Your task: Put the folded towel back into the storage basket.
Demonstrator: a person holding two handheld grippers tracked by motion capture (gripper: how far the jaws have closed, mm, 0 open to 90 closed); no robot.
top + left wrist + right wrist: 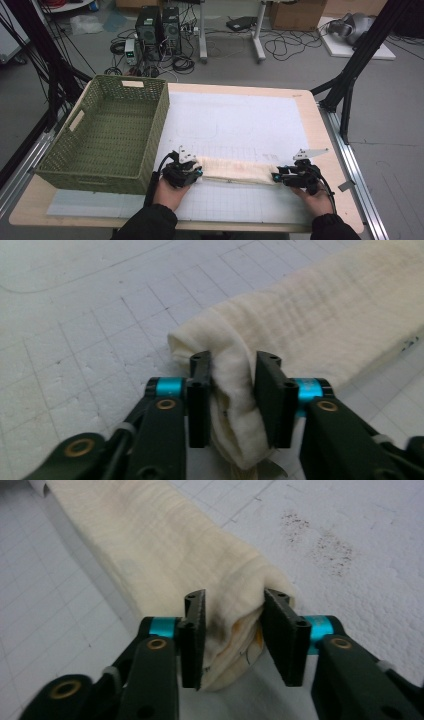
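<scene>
A long folded cream cloth [235, 170] lies across the white grid mat [235, 125] near the table's front edge. My left gripper [197, 172] is at the cloth's left end and my right gripper [276, 176] at its right end. In the left gripper view the bunched end of the cloth [310, 315] sits squeezed between the two black jaws of the left gripper [232, 385]. In the right gripper view the other end of the cloth [150, 540] is gathered and pinched the same way by the right gripper [232, 625].
A green woven basket [162, 107] stands on the table's left side, its near right corner close to my left hand. Beyond the cloth the mat stretches bare to the table's far edge [240, 89]. Computers and cables lie on the floor behind.
</scene>
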